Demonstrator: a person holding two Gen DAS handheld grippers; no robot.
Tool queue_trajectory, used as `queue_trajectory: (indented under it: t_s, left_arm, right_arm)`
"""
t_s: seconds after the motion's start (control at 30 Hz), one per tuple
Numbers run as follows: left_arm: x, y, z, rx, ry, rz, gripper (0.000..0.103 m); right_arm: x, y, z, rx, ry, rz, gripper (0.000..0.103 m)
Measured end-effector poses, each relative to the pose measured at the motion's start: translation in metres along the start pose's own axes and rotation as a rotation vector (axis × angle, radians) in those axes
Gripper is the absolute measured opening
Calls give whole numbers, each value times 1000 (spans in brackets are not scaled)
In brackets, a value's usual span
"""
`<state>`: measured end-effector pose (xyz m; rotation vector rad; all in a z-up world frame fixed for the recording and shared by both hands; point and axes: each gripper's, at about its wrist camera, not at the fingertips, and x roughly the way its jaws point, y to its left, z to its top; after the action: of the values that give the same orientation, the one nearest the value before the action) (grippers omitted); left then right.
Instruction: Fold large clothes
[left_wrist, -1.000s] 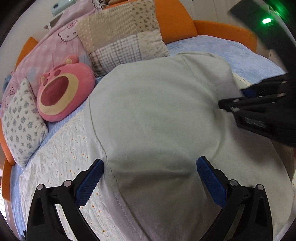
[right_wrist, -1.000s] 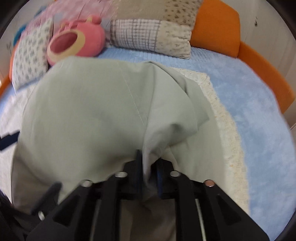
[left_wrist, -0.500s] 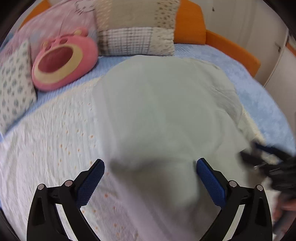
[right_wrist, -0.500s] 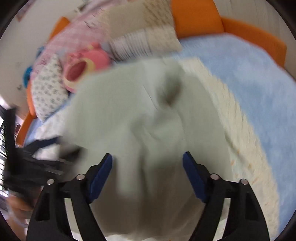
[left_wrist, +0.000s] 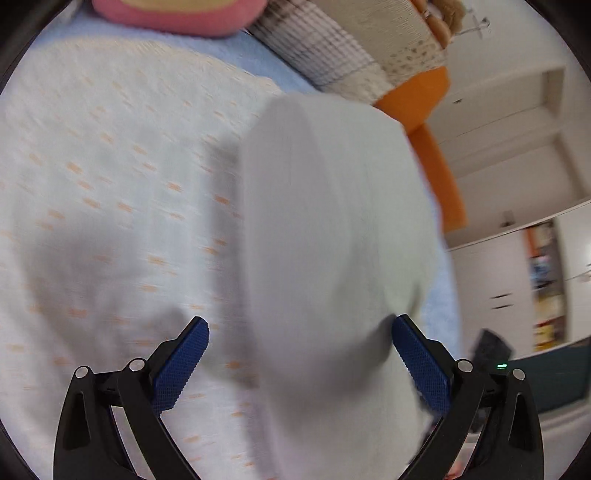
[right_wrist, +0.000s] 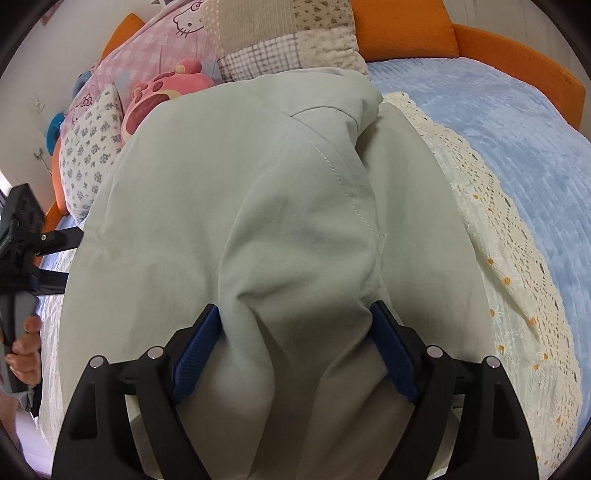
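A large pale green garment (right_wrist: 258, 184) lies spread on the bed, humped and creased in the middle. My right gripper (right_wrist: 293, 308) hovers low over its near part. Its jaws are opening, and a raised fold of the cloth stands between the blue pads (right_wrist: 195, 354) without being pinched. My left gripper (left_wrist: 300, 323) is open wide above the garment (left_wrist: 332, 221), with the blurred cloth running out ahead between its fingers. In the right wrist view a hand (right_wrist: 22, 347) holds the left tool at the left edge.
A cream lace cover (right_wrist: 517, 295) over a blue blanket (right_wrist: 517, 129) lies under the garment. A patchwork pillow (right_wrist: 288, 48), a pink plush (right_wrist: 162, 92) and a floral pillow (right_wrist: 88, 158) line the orange headboard (right_wrist: 402, 29). White cupboards (left_wrist: 517, 258) stand beyond the bed's edge.
The right gripper, shut on a fold a second ago, has opened and dropped closer to the cloth. The left gripper has rolled and swung sideways, so the room's cupboards have come into its view.
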<state>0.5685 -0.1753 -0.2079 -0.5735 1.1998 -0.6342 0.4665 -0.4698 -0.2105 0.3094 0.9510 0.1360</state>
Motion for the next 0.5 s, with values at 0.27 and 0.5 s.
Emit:
queue_trajectory:
  t_s: [0.27, 0.5]
  left_arm:
    - [47, -44, -20, 232, 78, 127, 101]
    - [64, -25, -15, 161, 119, 77, 101]
  right_arm:
    - [4, -2, -2, -14, -9, 9, 85]
    - [-20, -32, 11, 101, 56, 231, 90]
